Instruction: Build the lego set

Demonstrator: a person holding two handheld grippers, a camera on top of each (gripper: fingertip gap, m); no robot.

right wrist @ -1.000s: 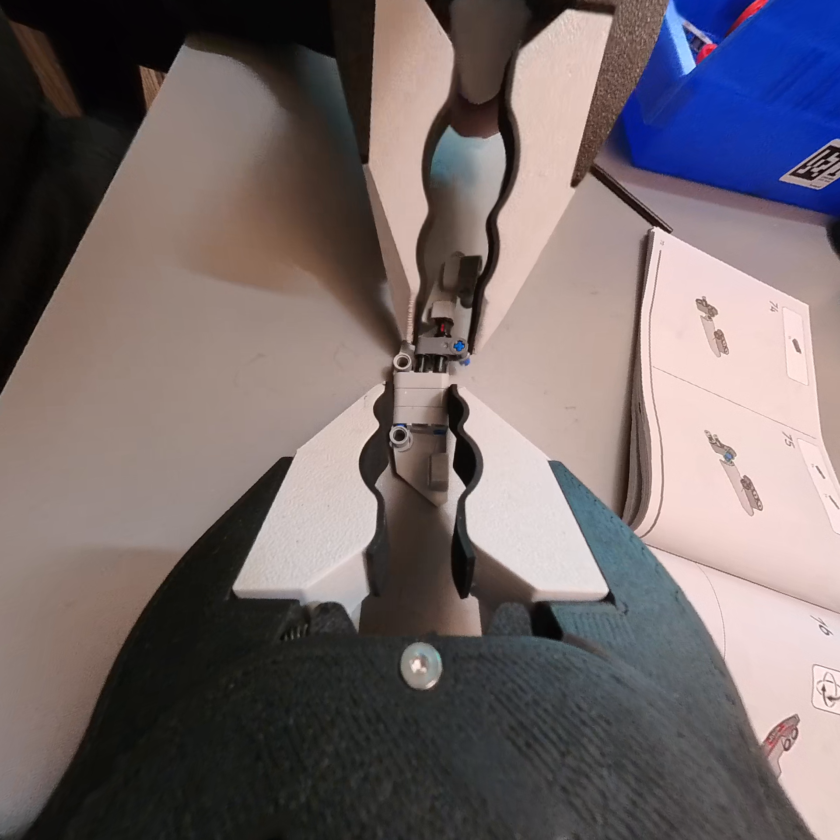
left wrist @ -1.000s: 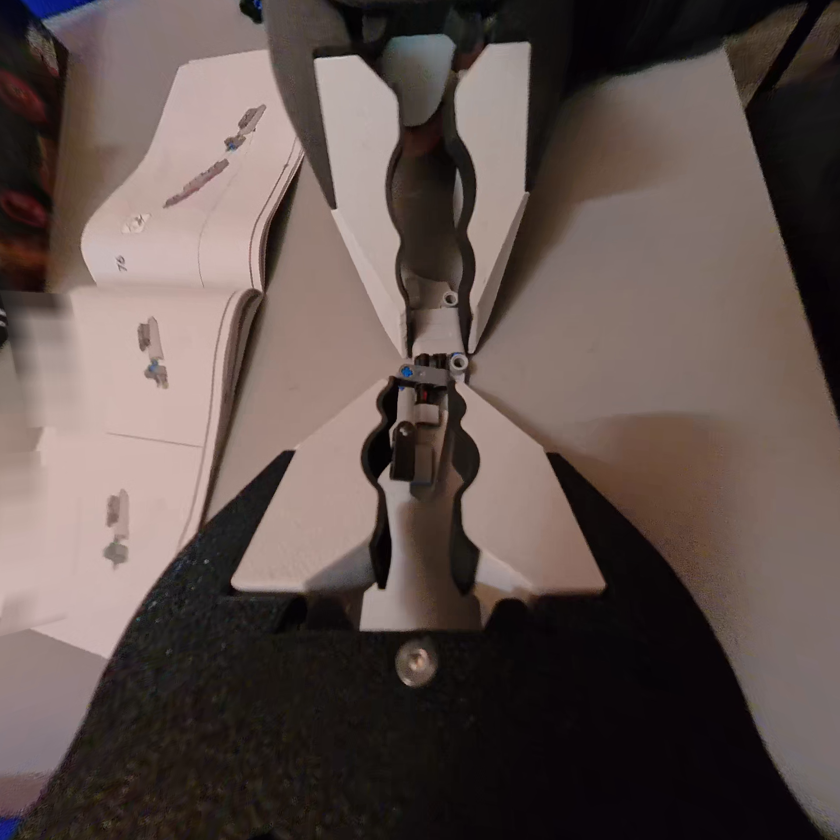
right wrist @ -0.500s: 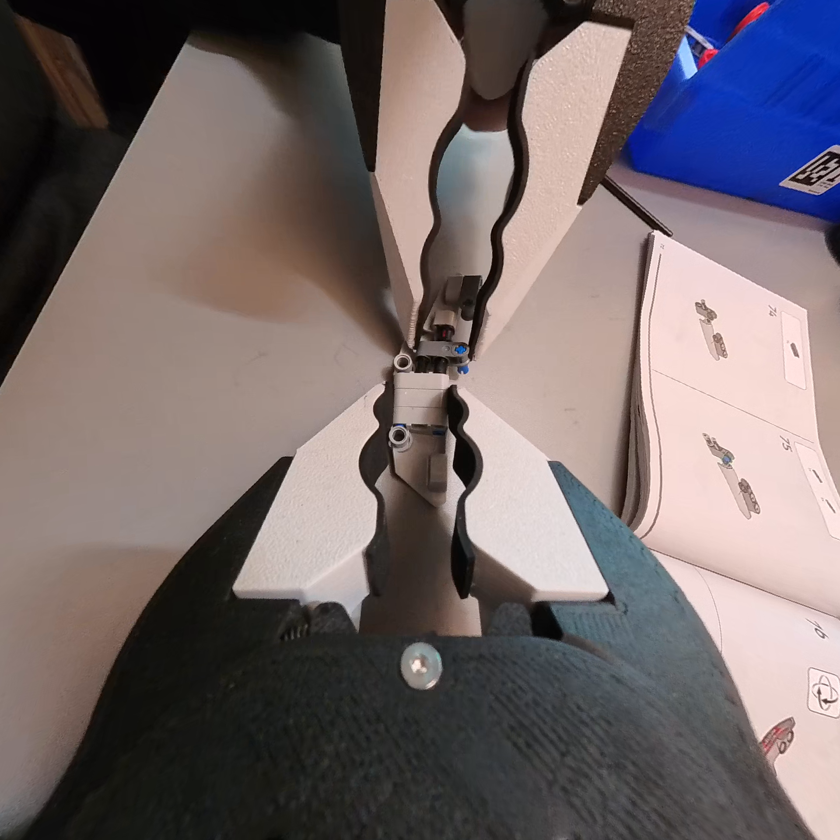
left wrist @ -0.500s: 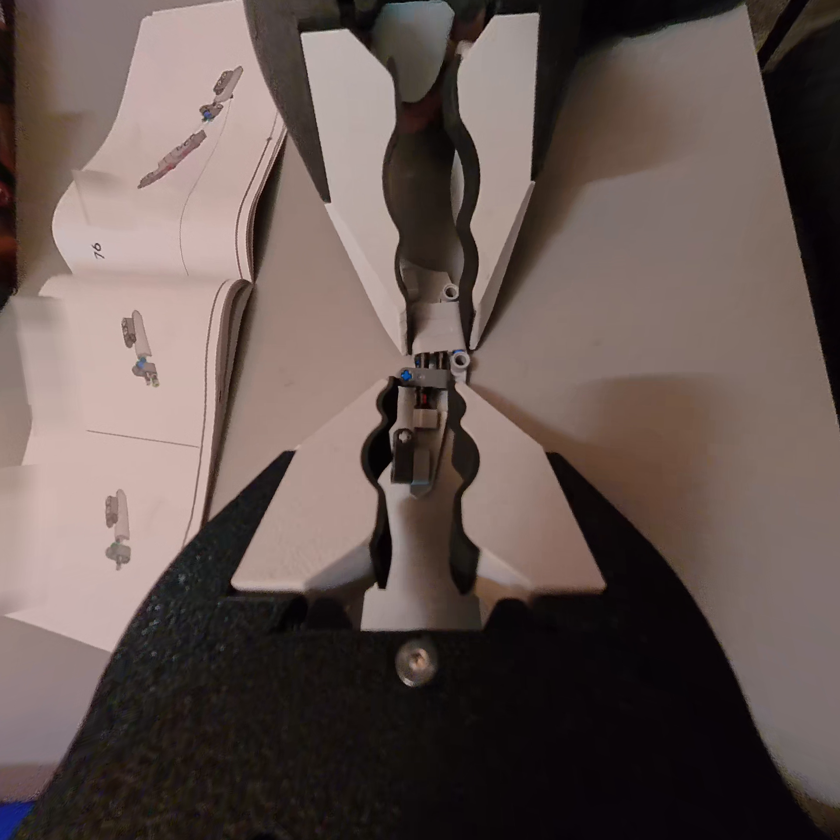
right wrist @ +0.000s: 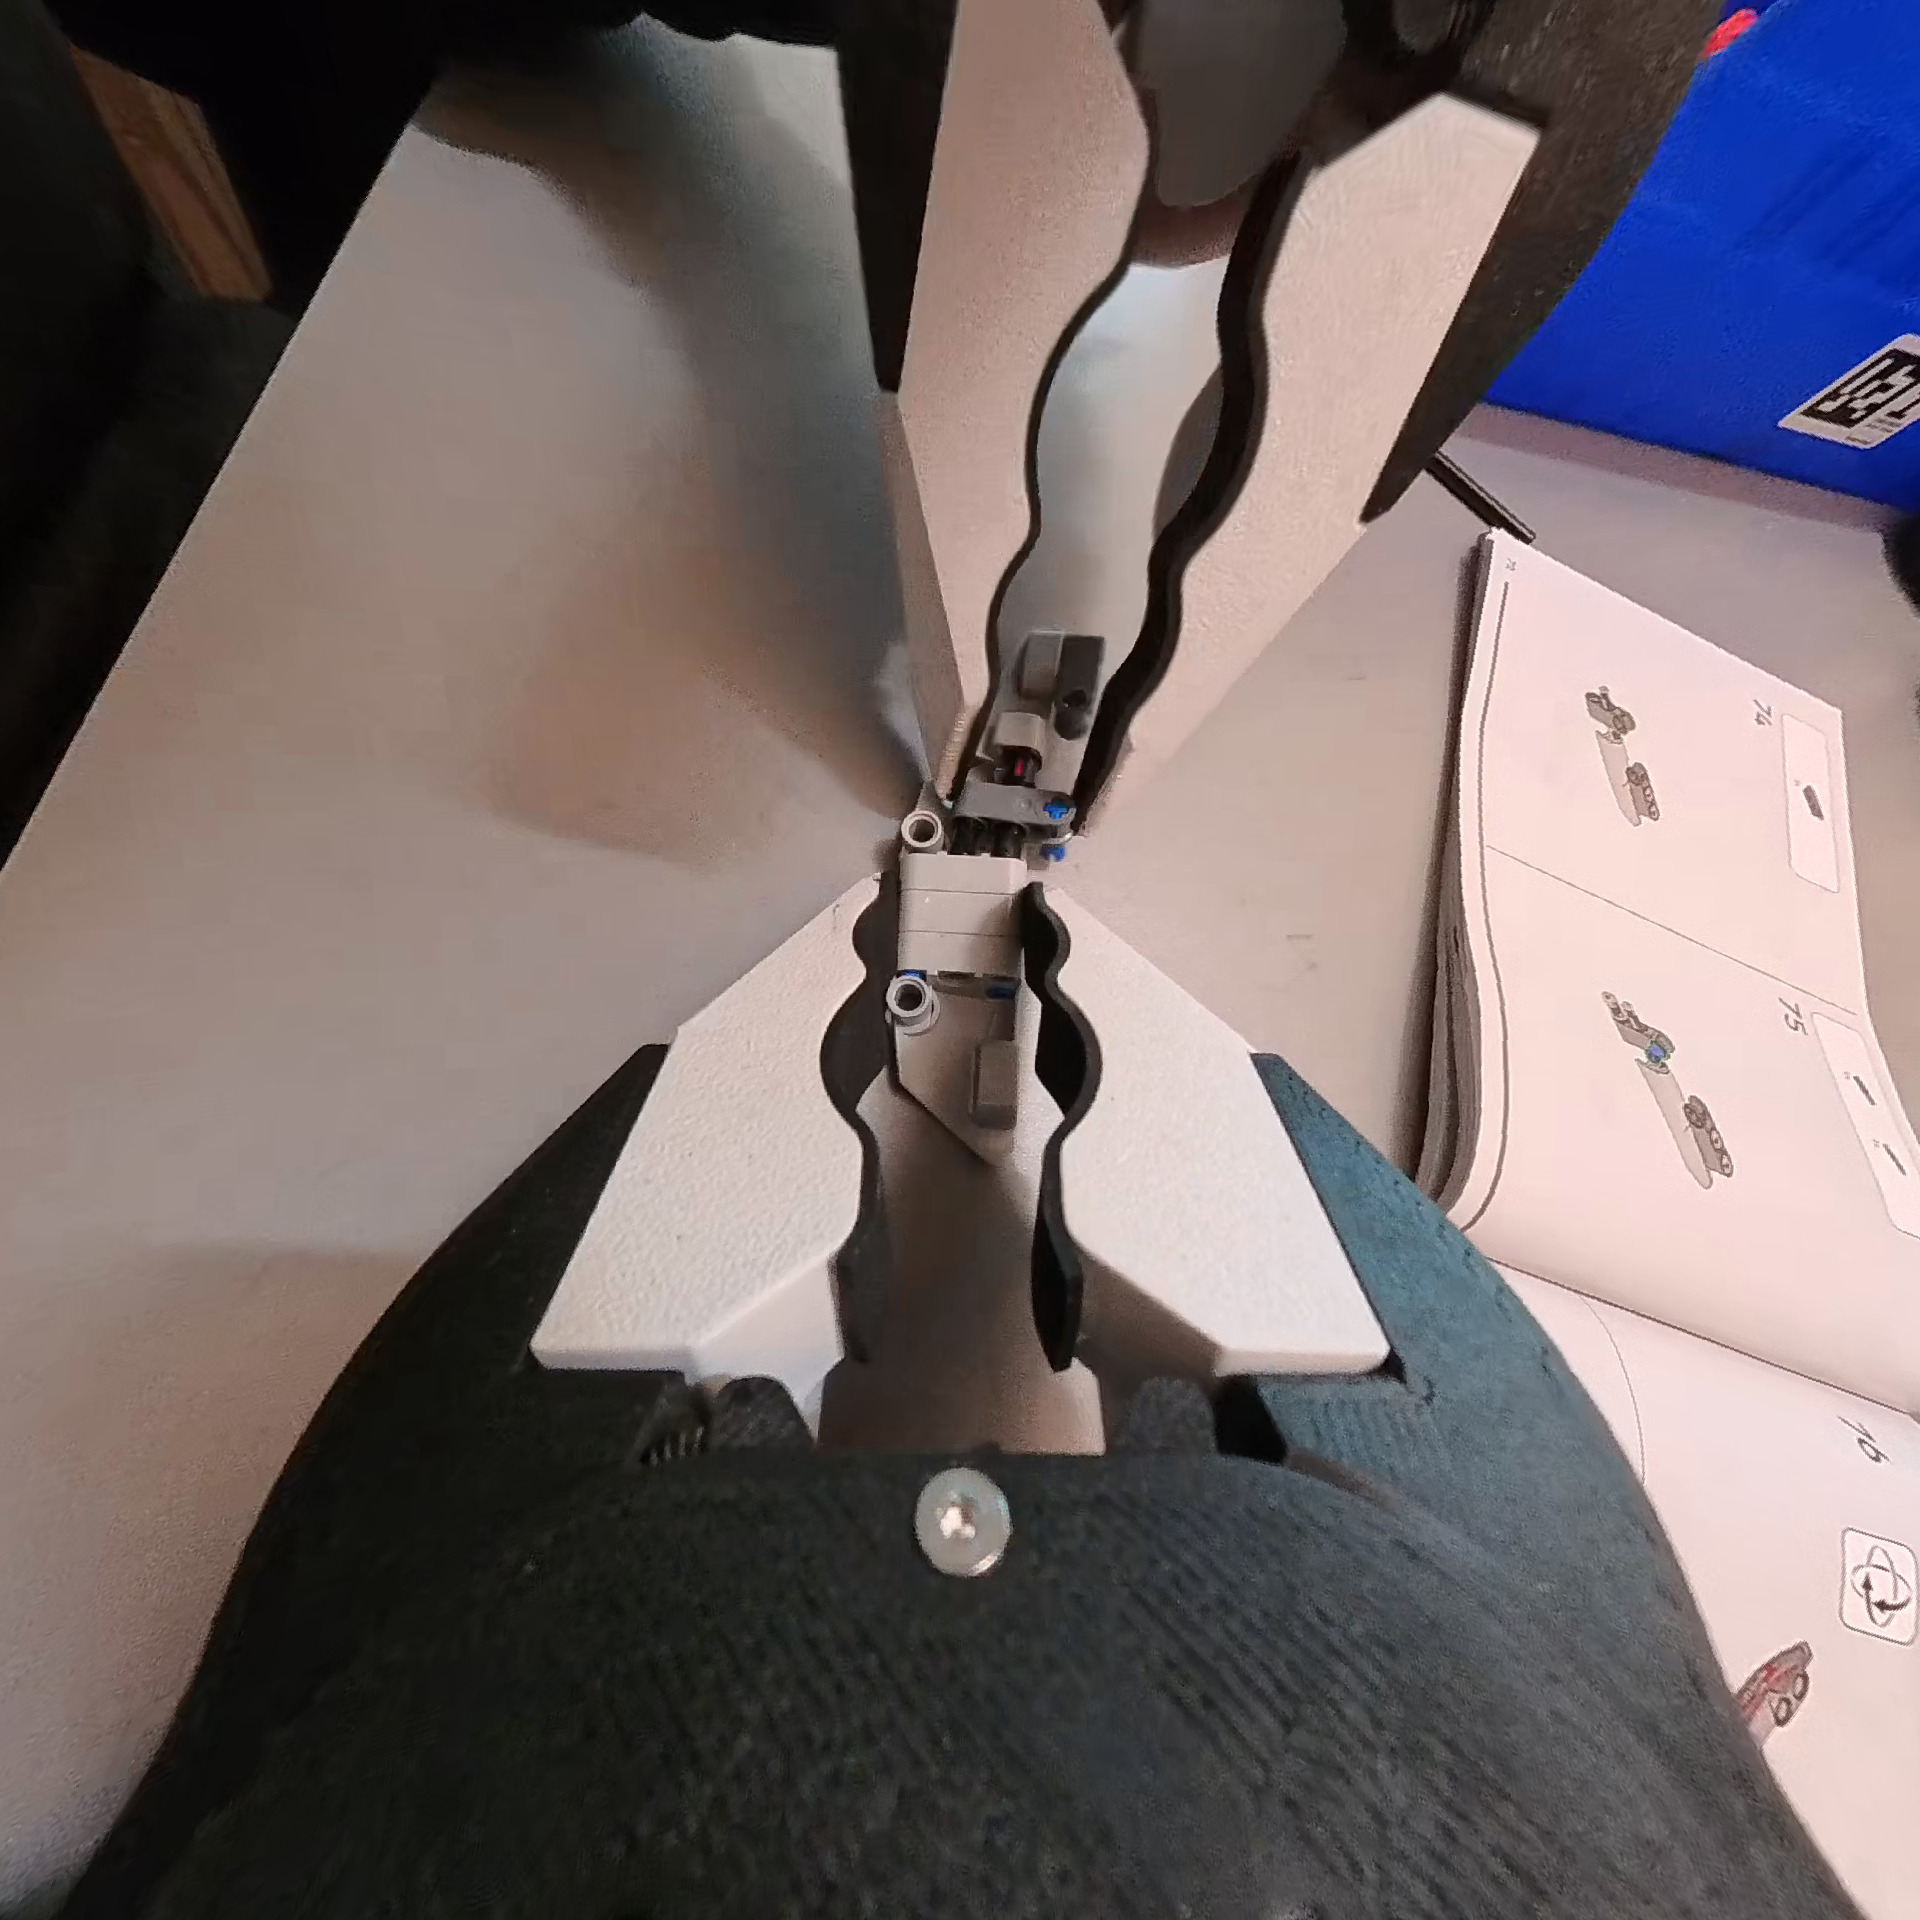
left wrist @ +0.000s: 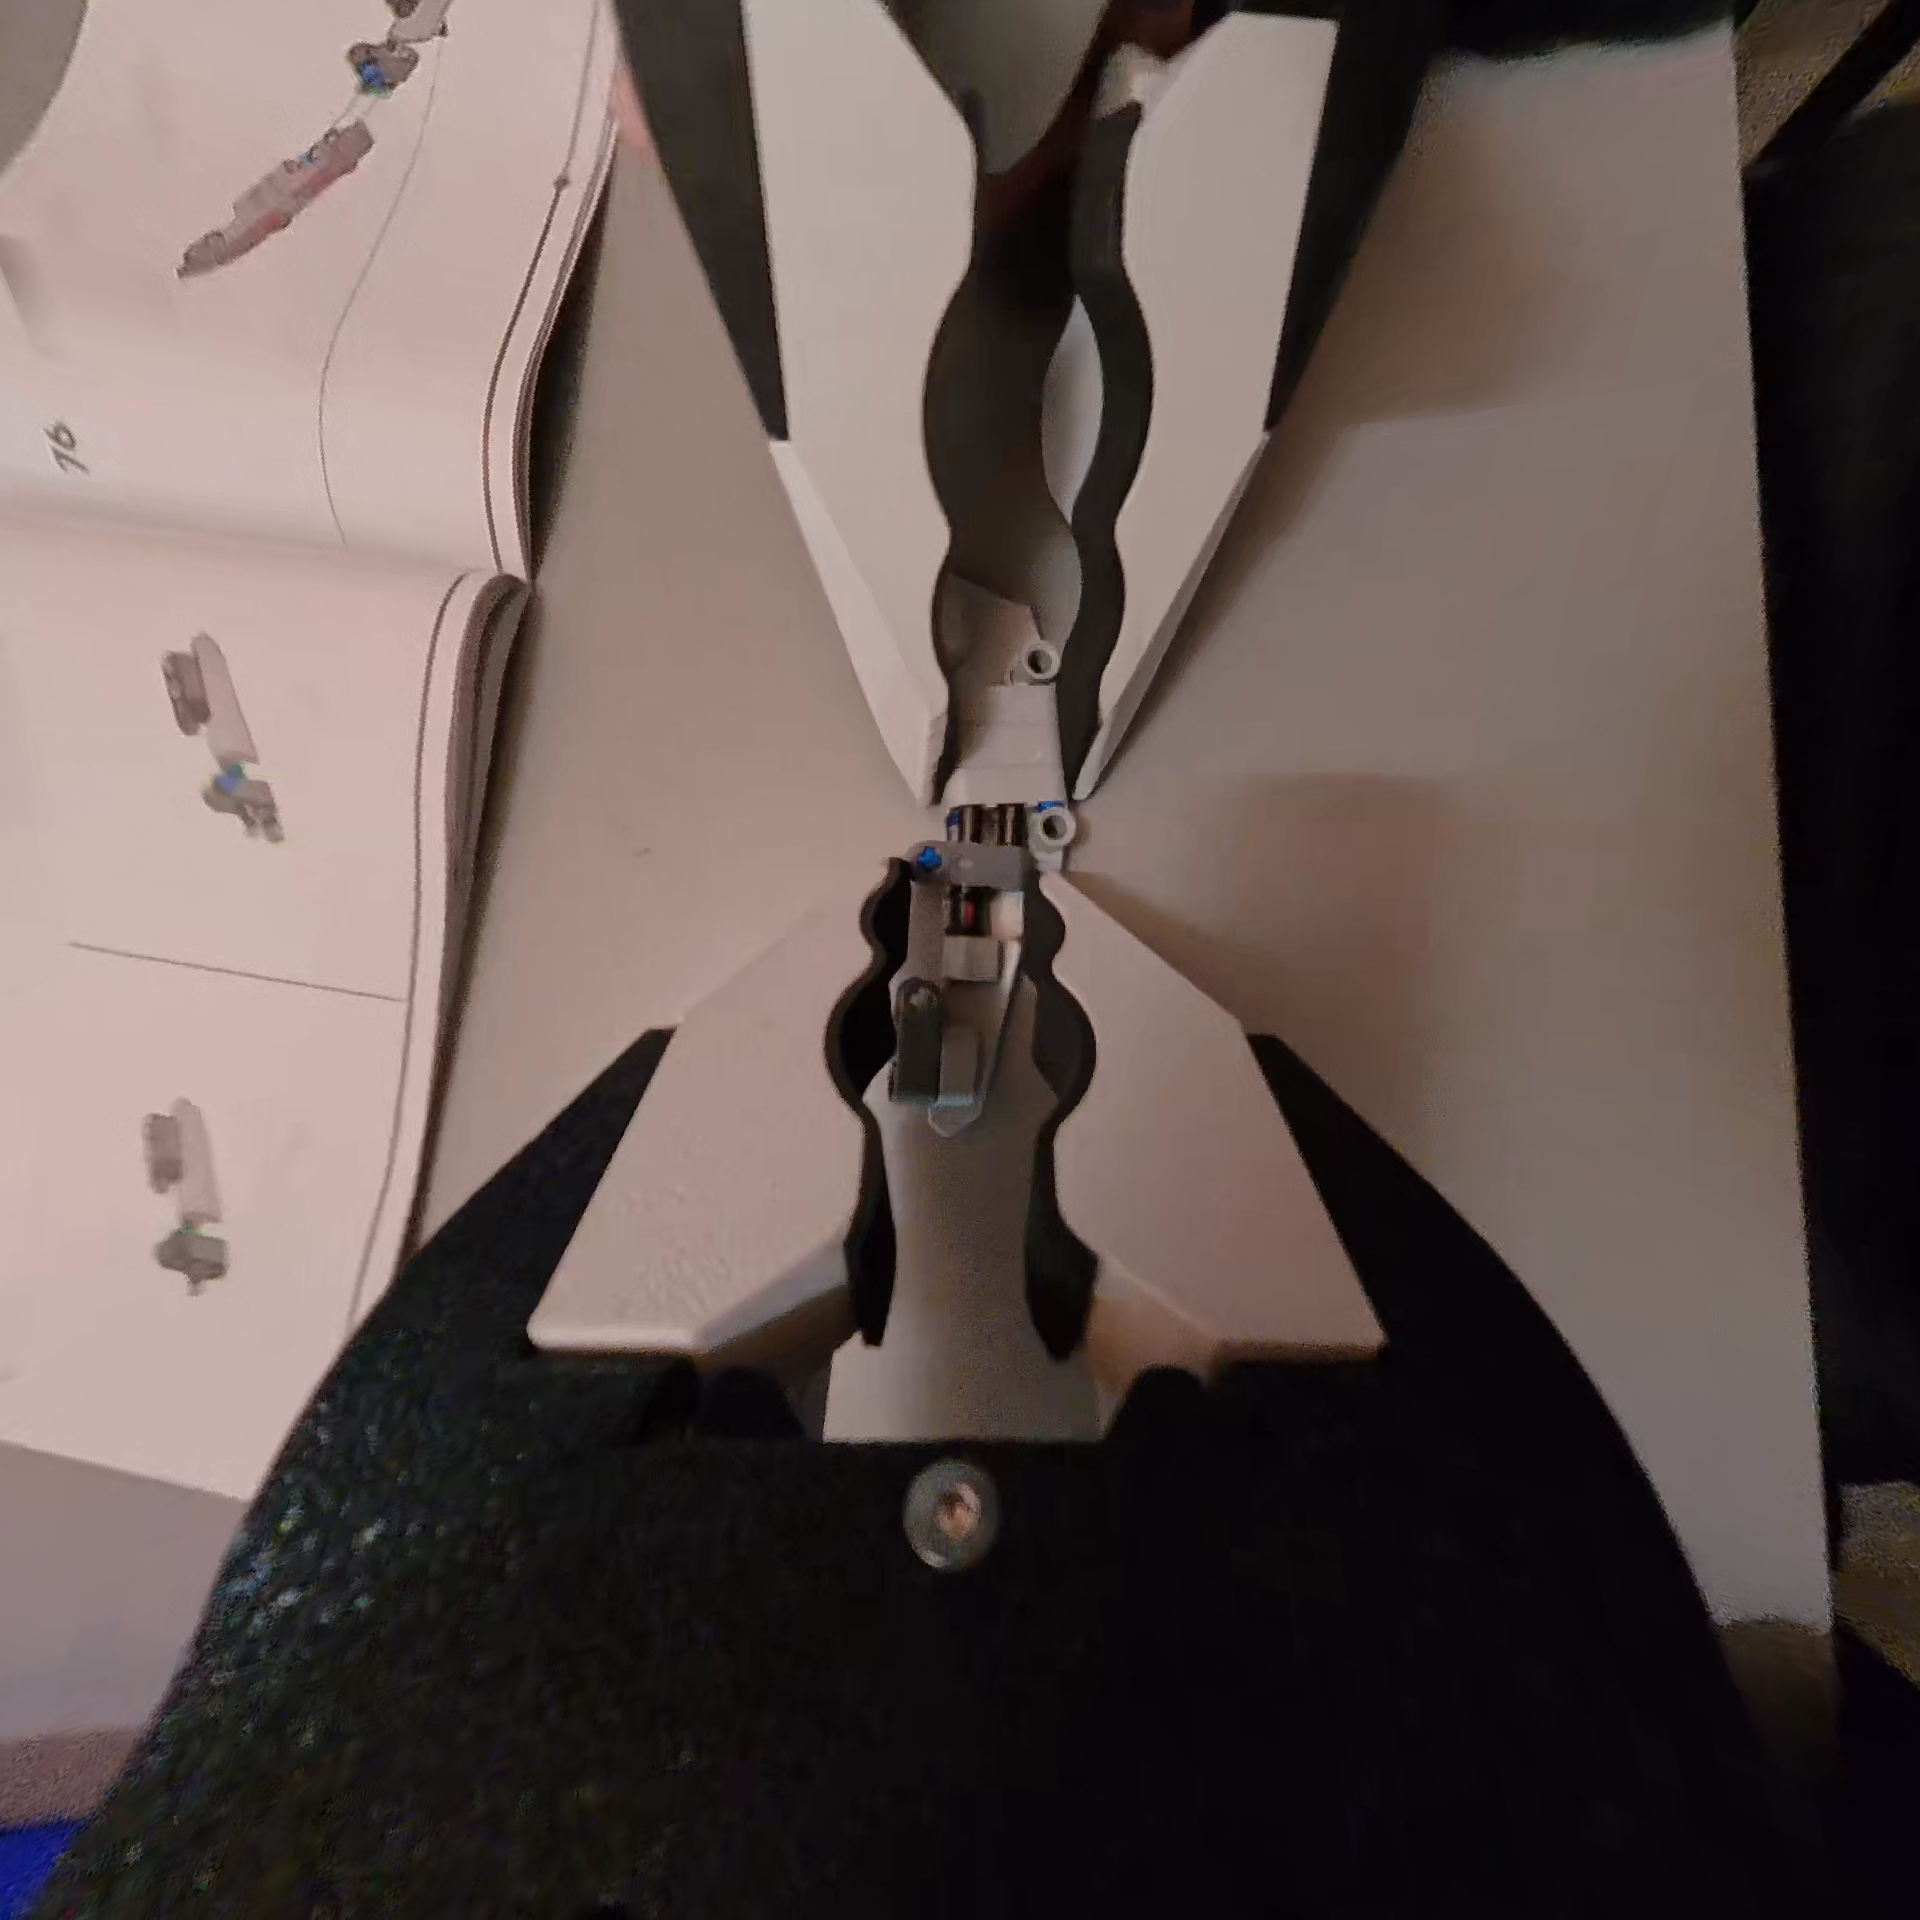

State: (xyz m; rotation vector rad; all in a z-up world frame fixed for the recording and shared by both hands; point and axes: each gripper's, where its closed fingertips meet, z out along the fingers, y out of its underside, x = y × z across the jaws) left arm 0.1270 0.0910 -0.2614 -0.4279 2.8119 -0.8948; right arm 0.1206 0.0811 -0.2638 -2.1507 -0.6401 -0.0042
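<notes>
My left gripper [left wrist: 971, 883] is shut on a small dark grey lego sub-assembly [left wrist: 930, 1039] with a red part and a blue pin. My right gripper [right wrist: 956, 894] is shut on a light grey lego sub-assembly [right wrist: 951, 925] with a wedge panel. The two grippers face each other tip to tip above the white table [left wrist: 1403, 675]. The two sub-assemblies meet at a dark grey beam [right wrist: 997, 802] between the tips. In the left wrist view the right gripper [left wrist: 1006, 795] comes in from the top. In the right wrist view the left gripper [right wrist: 1013, 800] comes in from the top, tilted right.
An open instruction booklet [left wrist: 260, 623] lies on the table to the left of the left gripper; it also shows in the right wrist view [right wrist: 1662, 883]. A blue bin [right wrist: 1766, 260] stands behind it. The table edge [left wrist: 1756, 727] drops to dark floor. The tips of both grippers are at nearly the same place.
Both grippers stay shut and joined at the lego pieces. The left gripper has tilted relative to the right one, and the pair has shifted over the table towards the booklet.
</notes>
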